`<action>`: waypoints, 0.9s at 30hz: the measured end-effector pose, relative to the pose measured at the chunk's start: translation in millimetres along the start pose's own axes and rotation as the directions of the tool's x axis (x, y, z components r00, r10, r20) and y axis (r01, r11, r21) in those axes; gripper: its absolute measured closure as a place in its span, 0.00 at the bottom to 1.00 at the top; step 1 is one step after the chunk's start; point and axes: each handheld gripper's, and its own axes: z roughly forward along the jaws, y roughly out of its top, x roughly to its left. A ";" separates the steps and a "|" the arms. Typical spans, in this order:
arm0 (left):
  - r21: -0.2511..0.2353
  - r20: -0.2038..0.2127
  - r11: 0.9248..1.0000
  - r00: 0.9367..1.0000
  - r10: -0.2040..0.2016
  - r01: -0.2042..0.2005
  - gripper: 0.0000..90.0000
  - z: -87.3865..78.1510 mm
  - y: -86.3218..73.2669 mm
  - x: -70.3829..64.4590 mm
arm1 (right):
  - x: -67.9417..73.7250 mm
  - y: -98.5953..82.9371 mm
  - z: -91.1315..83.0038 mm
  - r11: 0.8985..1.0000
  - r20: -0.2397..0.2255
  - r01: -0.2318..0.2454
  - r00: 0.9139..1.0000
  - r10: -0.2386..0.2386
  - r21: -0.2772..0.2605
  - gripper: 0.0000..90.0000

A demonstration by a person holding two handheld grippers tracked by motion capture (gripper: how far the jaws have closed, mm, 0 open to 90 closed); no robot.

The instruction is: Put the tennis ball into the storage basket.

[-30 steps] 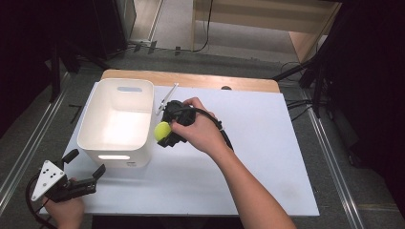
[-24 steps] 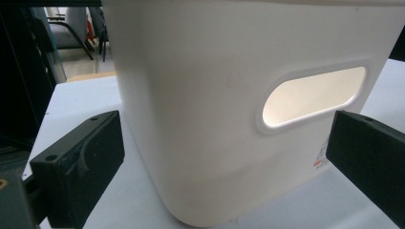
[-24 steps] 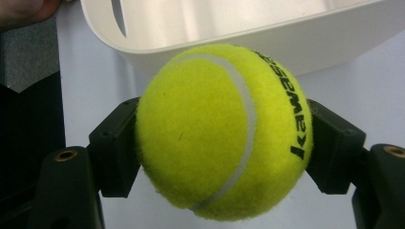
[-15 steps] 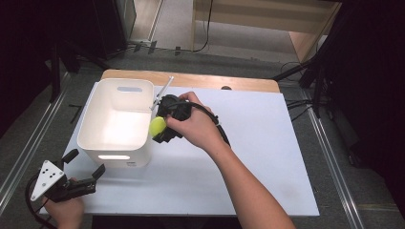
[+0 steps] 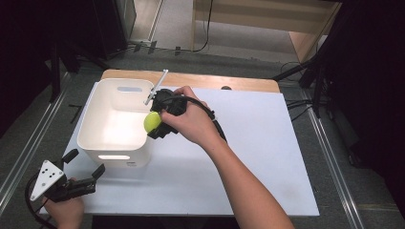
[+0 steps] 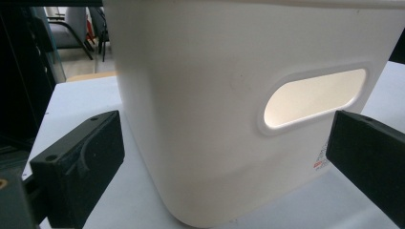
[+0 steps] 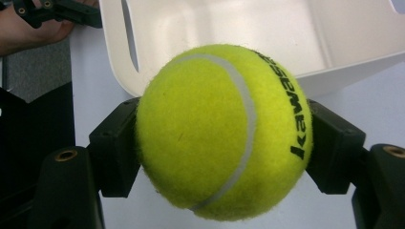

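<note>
Clearly the carrying part is nearly over: the right claw point(image 5: 155, 125) is clenched on a fuzzy yellow-green tennis ball point(image 5: 152, 122), one black jaw pressed to each side of it, as the right gripper view shows with the ball point(image 7: 223, 131) squeezed between the pads. In the high view the ball sits at the right-hand rim of the white rectangular plastic bin point(image 5: 90, 125), about level with its top edge, apparently just crossing it rather than fully over the hollow; it is held in the air and touches neither the bin nor the white tabletop point(image 5: 248, 152). The bin's interior, so far as it can be seen, holds nothing yet.

The left claw point(image 5: 81, 183) rests at the near left corner of the tabletop, well apart from the ball, its jaws spread wide and gripping nothing. Its own camera looks at the bin's near wall point(image 6: 200, 119) with the oval handle slot point(image 6: 313, 98), the jaws standing either side of the bin without touching it.

As a judgement, picking up and lifting are done. What remains is to bring the ball a little further left over the open bin, release it, and draw the right claw away; the left claw seems to be merely waiting.
</note>
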 end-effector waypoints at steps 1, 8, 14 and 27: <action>0.001 0.000 1.000 1.000 0.001 -0.001 0.00 -0.2 0.0 0.2 | 0.4 1.2 0.1 1.000 0.000 0.002 1.000 -0.002 -0.004 0.26; -0.002 0.002 1.000 1.000 -0.002 0.002 0.00 -0.3 -0.1 0.5 | 3.1 11.0 -1.0 1.000 -0.003 0.008 1.000 -0.008 -0.014 0.26; -0.003 0.003 1.000 1.000 -0.006 0.006 0.00 -0.6 0.0 0.9 | 6.8 19.4 2.4 1.000 -0.013 0.023 1.000 -0.023 -0.020 0.26; -0.005 0.004 1.000 1.000 -0.004 0.004 0.00 -0.6 0.1 1.7 | 13.8 33.5 14.4 0.999 -0.028 0.038 0.999 -0.038 -0.025 0.26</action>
